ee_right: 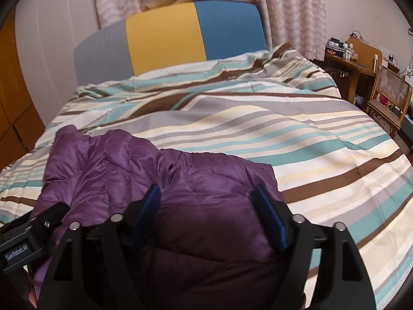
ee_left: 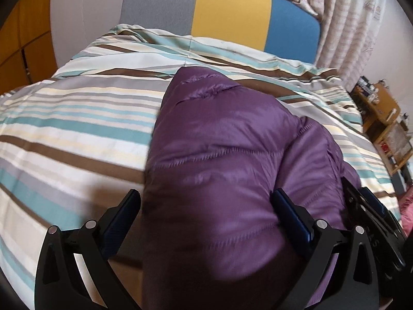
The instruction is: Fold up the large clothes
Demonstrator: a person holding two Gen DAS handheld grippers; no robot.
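Note:
A purple quilted down jacket (ee_left: 227, 160) lies bunched on the striped bed cover (ee_left: 77, 118). My left gripper (ee_left: 206, 206) is open, its jaws wide apart on either side of the jacket's near bulk, which fills the gap between them. In the right wrist view the jacket (ee_right: 144, 175) lies at lower left of the bed cover (ee_right: 296, 139). My right gripper (ee_right: 206, 204) is open too, its jaws straddling the jacket's near edge. The other gripper shows at the right edge of the left wrist view (ee_left: 371, 217) and at the left edge of the right wrist view (ee_right: 33, 235).
A headboard of grey, yellow and blue panels (ee_right: 165, 33) stands at the far end of the bed, with pale curtains (ee_right: 289, 7) behind it. A wooden desk (ee_right: 353, 59) and a cane chair (ee_right: 387, 98) stand to the right. Wooden cabinets (ee_left: 23, 38) are at left.

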